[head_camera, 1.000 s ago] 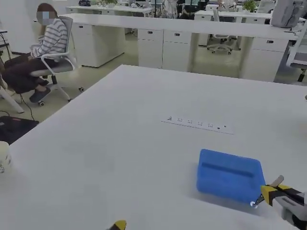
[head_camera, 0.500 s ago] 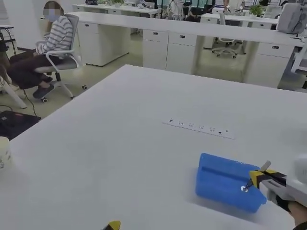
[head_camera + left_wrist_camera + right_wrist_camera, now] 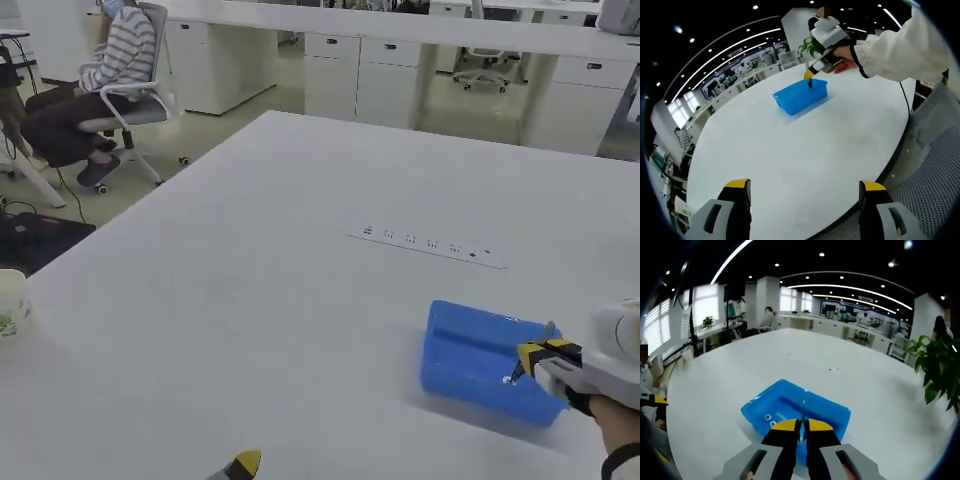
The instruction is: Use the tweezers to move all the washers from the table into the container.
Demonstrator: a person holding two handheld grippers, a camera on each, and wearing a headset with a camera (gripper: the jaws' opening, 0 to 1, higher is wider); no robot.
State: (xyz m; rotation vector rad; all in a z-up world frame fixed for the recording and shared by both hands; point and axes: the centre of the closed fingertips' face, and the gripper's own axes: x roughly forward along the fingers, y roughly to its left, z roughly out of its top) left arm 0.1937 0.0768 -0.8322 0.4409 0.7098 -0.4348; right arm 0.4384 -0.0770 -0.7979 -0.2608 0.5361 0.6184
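A blue container [image 3: 472, 352] sits on the white table [image 3: 300, 260]. My right gripper [image 3: 533, 357] is shut on thin tweezers [image 3: 520, 368], whose tip hangs just over the container's right part. A small pale glint shows at the tip; too small to tell what it is. The right gripper view has the shut jaws [image 3: 801, 424] holding the tweezers [image 3: 803, 412] above the container [image 3: 790, 407], with two washers [image 3: 769, 419] lying inside. My left gripper [image 3: 802, 187] stands open over bare table, far from the container [image 3: 801, 95]; its yellow tip [image 3: 243, 464] pokes in near the table's front edge.
A row of sockets [image 3: 428, 245] is set into the table behind the container. A white cup [image 3: 10, 305] stands at the left edge. A person sits on a chair [image 3: 120, 90] beyond the table, with desks behind. A plant [image 3: 935, 370] is off to the right.
The right gripper has carried the tweezers from the container's near right corner up and over its inside. The head camera has tilted down a little. The left gripper has stayed low.
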